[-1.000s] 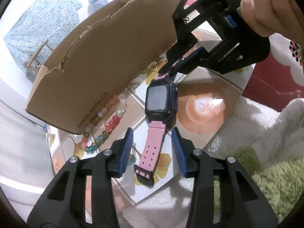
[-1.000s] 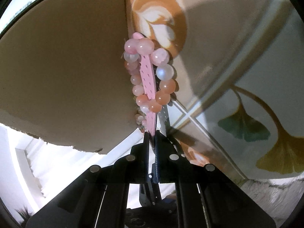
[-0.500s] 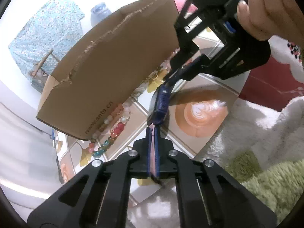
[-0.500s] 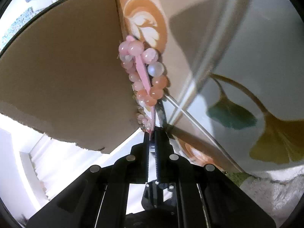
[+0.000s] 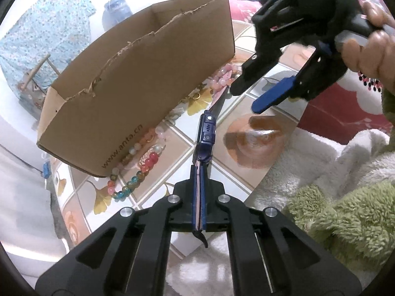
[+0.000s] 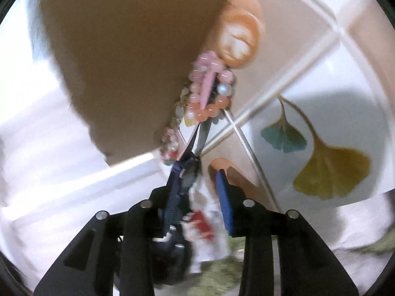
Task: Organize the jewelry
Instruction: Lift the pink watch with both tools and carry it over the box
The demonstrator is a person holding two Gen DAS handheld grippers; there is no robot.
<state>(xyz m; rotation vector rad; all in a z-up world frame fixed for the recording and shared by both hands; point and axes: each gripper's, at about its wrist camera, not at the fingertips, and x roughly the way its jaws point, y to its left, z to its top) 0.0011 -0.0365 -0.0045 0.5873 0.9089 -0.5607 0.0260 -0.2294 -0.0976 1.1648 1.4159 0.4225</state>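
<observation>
My left gripper is shut on the near strap of a pink watch with a dark blue case, held on edge above the patterned table. Its far pink strap points at a pink bead bracelet. My right gripper hangs open just above and right of that strap end. In the right wrist view the open right gripper shows blurred, with the watch and pink strap running ahead through the pink bracelet.
An open brown cardboard box stands left of the watch. Several bead bracelets, one multicoloured, lie along its base. A white and green fluffy blanket lies off the table's right edge.
My right gripper has opened, let go of the far strap and lifted away to the right. My left gripper stays shut on the near strap with the watch on edge.
</observation>
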